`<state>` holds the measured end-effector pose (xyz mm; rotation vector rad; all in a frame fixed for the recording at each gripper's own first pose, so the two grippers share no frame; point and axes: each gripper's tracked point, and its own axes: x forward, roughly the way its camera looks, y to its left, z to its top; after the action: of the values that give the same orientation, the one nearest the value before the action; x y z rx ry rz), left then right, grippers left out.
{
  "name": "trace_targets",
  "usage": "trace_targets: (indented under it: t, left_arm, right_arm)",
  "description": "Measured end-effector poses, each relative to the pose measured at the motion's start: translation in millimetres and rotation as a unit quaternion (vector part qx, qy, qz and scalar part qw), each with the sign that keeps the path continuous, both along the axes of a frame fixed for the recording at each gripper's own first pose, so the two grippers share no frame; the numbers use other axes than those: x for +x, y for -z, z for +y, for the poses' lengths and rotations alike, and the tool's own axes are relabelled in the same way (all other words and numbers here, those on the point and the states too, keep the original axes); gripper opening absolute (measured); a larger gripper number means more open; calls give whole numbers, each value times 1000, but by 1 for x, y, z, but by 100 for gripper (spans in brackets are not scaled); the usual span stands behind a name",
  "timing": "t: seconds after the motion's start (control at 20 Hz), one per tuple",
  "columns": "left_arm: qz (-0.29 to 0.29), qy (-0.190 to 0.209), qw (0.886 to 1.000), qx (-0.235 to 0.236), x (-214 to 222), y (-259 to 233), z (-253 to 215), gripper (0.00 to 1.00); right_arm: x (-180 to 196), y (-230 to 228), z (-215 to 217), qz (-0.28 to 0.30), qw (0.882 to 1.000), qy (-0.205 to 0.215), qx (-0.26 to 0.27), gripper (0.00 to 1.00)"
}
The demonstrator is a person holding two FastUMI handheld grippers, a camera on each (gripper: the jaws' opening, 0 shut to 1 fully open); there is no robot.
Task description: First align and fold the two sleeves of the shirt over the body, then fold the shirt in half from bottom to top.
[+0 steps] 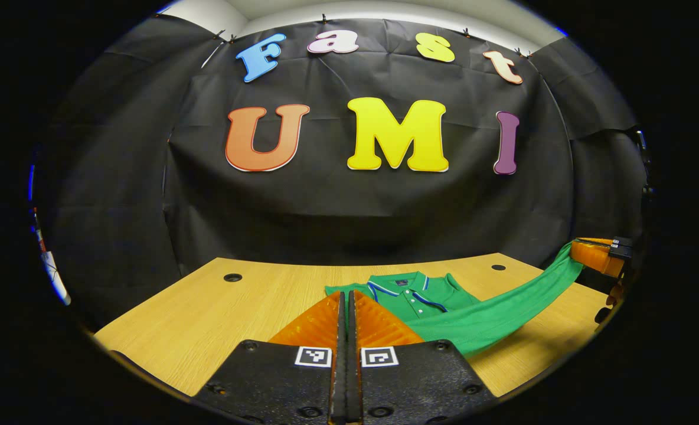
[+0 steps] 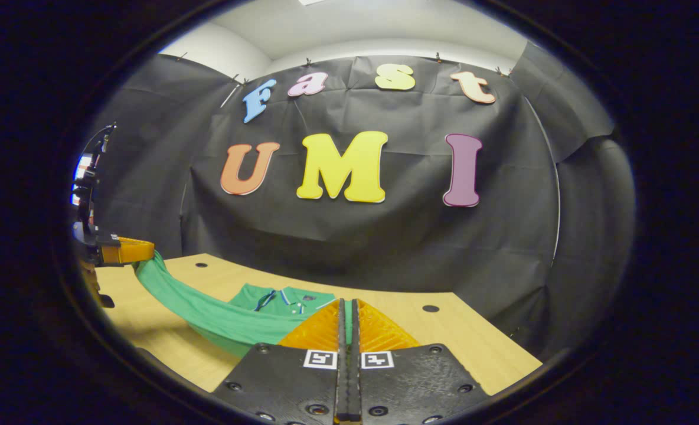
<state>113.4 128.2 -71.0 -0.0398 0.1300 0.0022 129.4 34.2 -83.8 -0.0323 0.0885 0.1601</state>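
Both tongs, left (image 1: 346,307) and right (image 2: 347,316), are clenched on the green polo shirt (image 1: 432,298) (collar label unreadable), lifting it off the wooden bench (image 1: 208,319).

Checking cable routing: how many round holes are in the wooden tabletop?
2: one dark round hole near the light wooden tabletop's far left corner, another near its far right. The green shirt may hide more.

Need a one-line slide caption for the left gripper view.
Left gripper closed low over the table; right gripper lifts a sleeve of the green shirt.
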Motion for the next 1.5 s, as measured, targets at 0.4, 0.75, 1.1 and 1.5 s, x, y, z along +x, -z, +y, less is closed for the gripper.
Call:
trace_targets:
  t: [0.4, 0.75, 1.1, 1.5]
  left_arm:
    - [-19, -20, 999, 37, 149, 7, 21, 5]
    - [1, -32, 999, 1, 238, 71, 48, 6]
    - [43, -16, 999, 22, 295, 112, 26, 6]
    - [38, -33, 999, 7, 294, 123, 38, 11]
  right_arm:
    - [162, 9, 35, 18, 998, 66, -6, 0]
    - [279, 75, 41, 56, 993, 101, -12, 0]
    - [339, 134, 41, 76, 990, 113, -37, 0]
    - [340, 143, 47, 70, 991, 105, -51, 24]
